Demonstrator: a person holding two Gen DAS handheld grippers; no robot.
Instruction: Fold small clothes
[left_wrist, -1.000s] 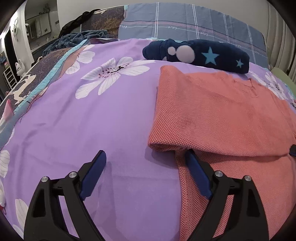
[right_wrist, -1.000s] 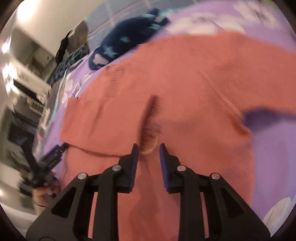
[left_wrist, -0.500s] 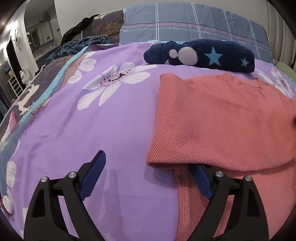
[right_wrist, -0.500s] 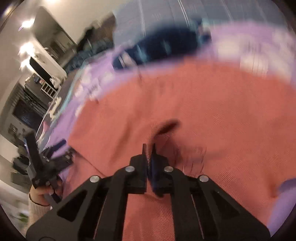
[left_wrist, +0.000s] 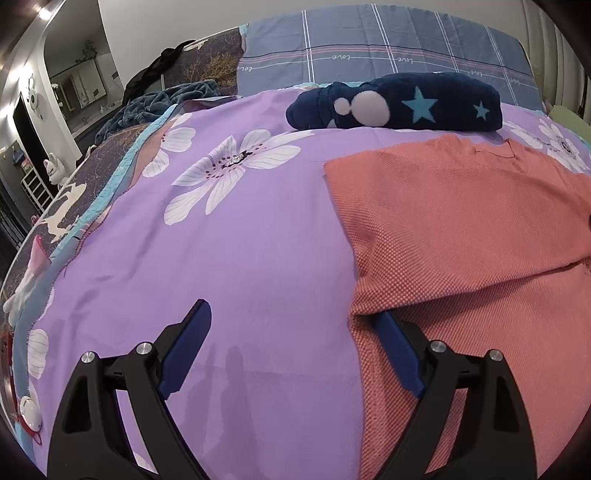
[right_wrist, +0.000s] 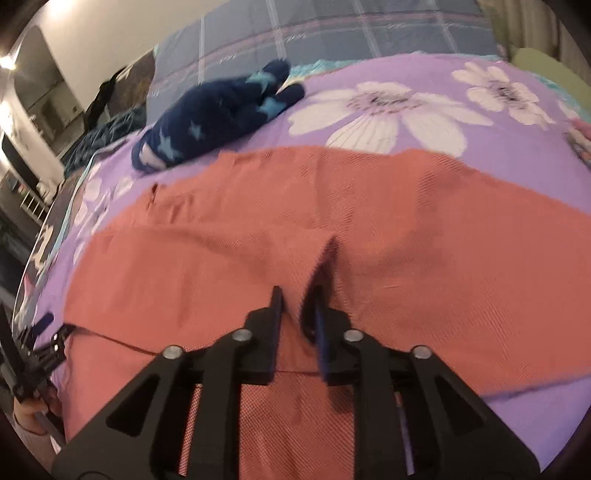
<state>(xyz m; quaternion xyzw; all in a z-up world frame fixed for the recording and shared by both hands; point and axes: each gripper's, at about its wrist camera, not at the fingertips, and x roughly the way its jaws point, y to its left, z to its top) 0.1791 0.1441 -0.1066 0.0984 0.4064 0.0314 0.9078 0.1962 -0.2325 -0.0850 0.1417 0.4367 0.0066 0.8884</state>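
Observation:
A coral-red knit shirt (left_wrist: 461, 229) lies on the purple flowered bedspread (left_wrist: 229, 236), with an upper layer folded over a lower one. It also shows in the right wrist view (right_wrist: 221, 258). My left gripper (left_wrist: 291, 343) is open at the shirt's left edge; its right finger (left_wrist: 399, 354) is tucked under the folded layer's corner, its left finger (left_wrist: 184, 339) over bare bedspread. My right gripper (right_wrist: 297, 302) is shut on a raised pinch of the shirt's upper layer near its middle.
A rolled navy fleece with stars (left_wrist: 399, 103) lies behind the shirt, also in the right wrist view (right_wrist: 214, 118). A grey-blue plaid pillow (left_wrist: 388, 48) is at the headboard. A dark blanket (left_wrist: 147, 107) sits far left. The bed's left edge (left_wrist: 55, 221) drops off.
My right gripper closed on a pinch of the shirt and lifted it into a ridge. My left gripper slid forward so its right finger went under the folded corner.

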